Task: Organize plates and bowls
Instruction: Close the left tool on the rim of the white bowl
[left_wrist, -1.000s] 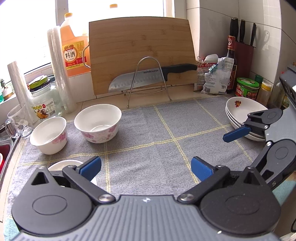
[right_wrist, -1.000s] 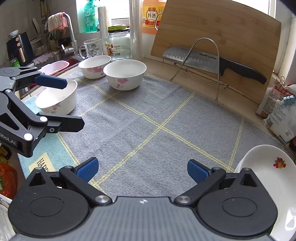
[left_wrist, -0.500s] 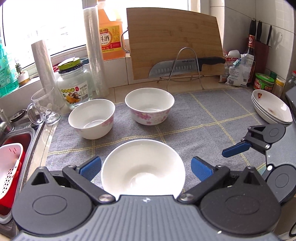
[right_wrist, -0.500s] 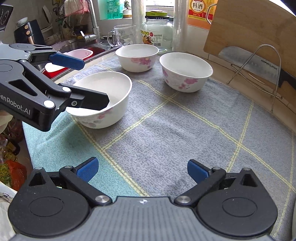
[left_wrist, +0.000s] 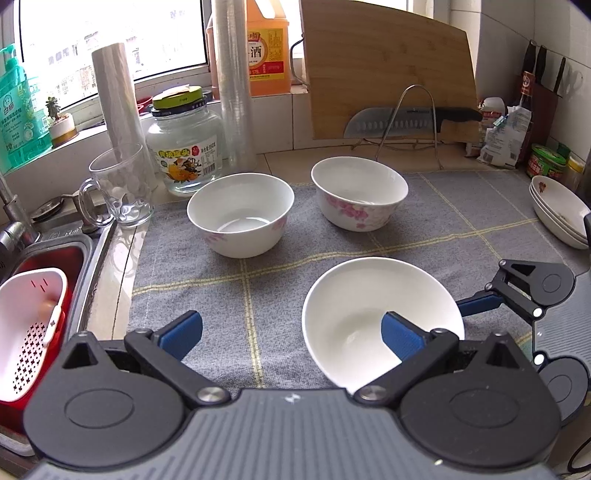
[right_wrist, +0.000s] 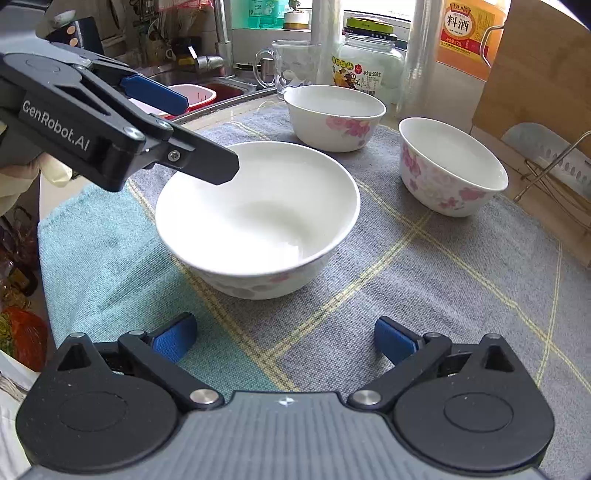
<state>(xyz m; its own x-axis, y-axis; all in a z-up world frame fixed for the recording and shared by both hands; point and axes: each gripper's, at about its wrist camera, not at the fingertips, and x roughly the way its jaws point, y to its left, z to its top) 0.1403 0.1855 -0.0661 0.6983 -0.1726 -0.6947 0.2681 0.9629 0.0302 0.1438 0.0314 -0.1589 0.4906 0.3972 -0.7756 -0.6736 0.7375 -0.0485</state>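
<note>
Left gripper (left_wrist: 291, 332) wide open, empty, right gripper (right_wrist: 284, 341) likewise, white pink-flowered bowl (right_wrist: 258, 218).

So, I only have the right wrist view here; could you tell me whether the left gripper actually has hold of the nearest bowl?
Observer: Not yet. The left gripper is open. One of its pads sits inside the nearest bowl, and the other is over the cloth, well off the rim.
Operator: Thank you. Are any plates around? I see none.
Observer: Yes, a stack of plates sits at the cloth's far right edge.
Operator: And where is my right gripper relative to them?
Observer: The right gripper is just right of that bowl, nearer than the plates.
</note>
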